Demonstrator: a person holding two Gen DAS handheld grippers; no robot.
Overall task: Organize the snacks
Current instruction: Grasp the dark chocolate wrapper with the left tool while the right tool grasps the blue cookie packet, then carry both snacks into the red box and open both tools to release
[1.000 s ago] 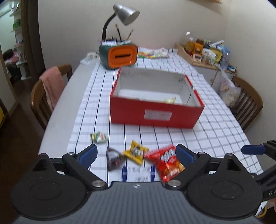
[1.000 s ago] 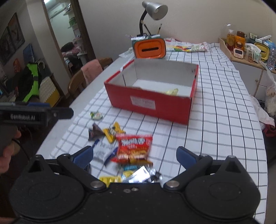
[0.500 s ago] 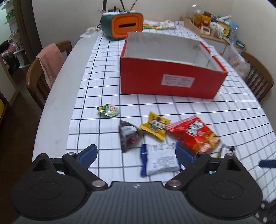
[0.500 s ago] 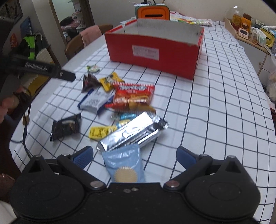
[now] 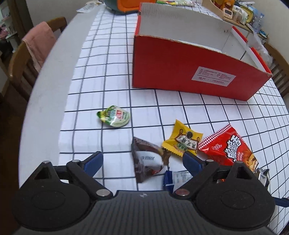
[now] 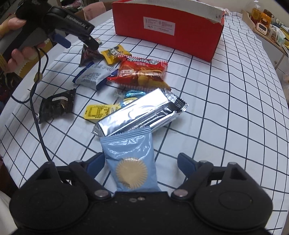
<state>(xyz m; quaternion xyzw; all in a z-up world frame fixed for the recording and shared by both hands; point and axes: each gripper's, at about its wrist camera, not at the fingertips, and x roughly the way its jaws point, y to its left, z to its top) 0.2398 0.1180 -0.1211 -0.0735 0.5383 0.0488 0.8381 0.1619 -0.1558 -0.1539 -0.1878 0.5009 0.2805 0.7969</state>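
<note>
A red cardboard box (image 5: 180, 72) stands open on the checked tablecloth; it also shows in the right wrist view (image 6: 168, 29). My left gripper (image 5: 142, 160) is open, low over a dark brown packet (image 5: 146, 162), which lies between its fingers. Beside it lie a yellow packet (image 5: 182, 142), a red chip bag (image 5: 227, 150) and a green-white pouch (image 5: 115, 116). My right gripper (image 6: 140, 163) is open around a light blue packet (image 6: 131, 162). Beyond it lie a silver packet (image 6: 140, 112), the red bag (image 6: 140, 72) and a white-blue packet (image 6: 94, 77).
A black packet (image 6: 56, 104) and a yellow sachet (image 6: 99, 111) lie left of the silver packet. A chair with a pink cloth (image 5: 36, 45) stands at the table's left edge. An orange-green box (image 5: 126, 5) and a shelf of bottles (image 5: 240, 10) are at the far end.
Both grippers have dropped lower and moved forward toward the snack pile. The brown packet now lies between the left fingers, and the blue packet between the right fingers.
</note>
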